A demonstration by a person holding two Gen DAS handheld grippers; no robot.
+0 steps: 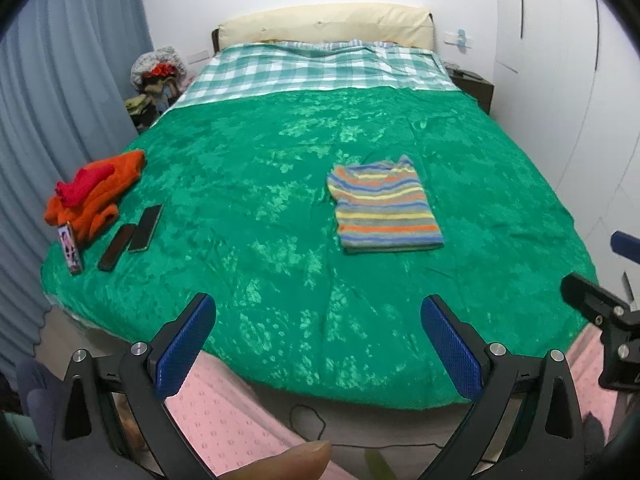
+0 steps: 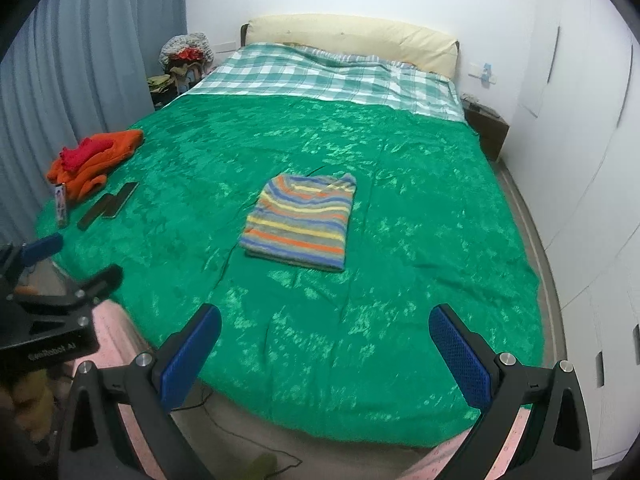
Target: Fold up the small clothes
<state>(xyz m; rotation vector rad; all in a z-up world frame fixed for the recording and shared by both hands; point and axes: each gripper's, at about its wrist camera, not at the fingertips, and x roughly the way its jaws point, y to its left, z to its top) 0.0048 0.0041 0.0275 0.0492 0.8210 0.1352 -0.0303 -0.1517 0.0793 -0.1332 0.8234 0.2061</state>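
Observation:
A striped garment (image 1: 385, 204) (image 2: 301, 220) lies folded into a neat rectangle on the green bedspread (image 1: 260, 184) (image 2: 400, 208), right of the bed's middle. An unfolded orange and red pile of clothes (image 1: 94, 196) (image 2: 92, 158) sits at the left edge. My left gripper (image 1: 316, 312) hangs open over the bed's near edge, well short of the striped garment, with nothing between its blue pads. My right gripper (image 2: 325, 322) is also open and empty, near the foot of the bed. Each gripper shows at the side of the other's view.
Two dark phones (image 1: 132, 236) (image 2: 108, 206) and a small picture card (image 1: 70, 248) lie beside the orange pile. A checked sheet (image 1: 320, 68) and cream headboard (image 1: 328, 24) are at the far end. Curtains hang left, a nightstand (image 2: 488, 126) and white wardrobe stand right.

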